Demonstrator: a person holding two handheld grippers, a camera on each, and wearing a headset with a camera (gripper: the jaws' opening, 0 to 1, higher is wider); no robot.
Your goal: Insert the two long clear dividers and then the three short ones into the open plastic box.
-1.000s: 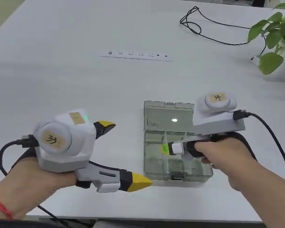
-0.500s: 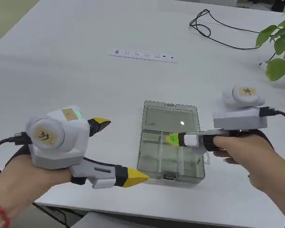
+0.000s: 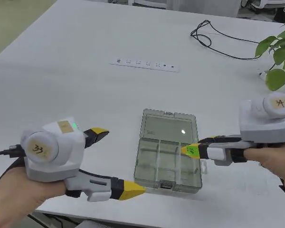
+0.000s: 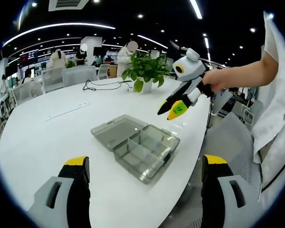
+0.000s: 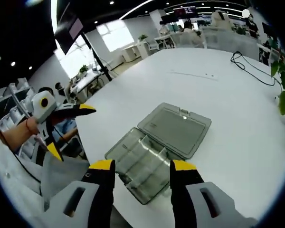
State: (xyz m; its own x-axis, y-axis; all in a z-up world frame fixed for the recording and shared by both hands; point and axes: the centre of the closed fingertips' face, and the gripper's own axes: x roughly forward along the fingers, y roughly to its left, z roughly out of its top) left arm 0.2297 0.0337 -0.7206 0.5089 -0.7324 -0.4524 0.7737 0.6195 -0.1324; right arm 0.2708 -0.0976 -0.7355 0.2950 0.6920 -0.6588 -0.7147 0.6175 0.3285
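Clear plastic dividers [image 3: 179,160] all look seated in the smoky open box [image 3: 171,124] ahead; left gripper [image 3: 119,160] wide, right gripper [image 3: 192,149] narrower, both empty.

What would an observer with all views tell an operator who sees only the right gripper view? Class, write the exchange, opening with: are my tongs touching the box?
Observer: No. The left gripper view shows the right tongs open, empty, in the air clear above the open box.
Operator: Where is the left gripper?
Observer: In the head view the left tongs are wide open, left of the box, with one fingertip near its front left corner.
Operator: What is on the box's near edge?
Observer: A small clasp at its middle.
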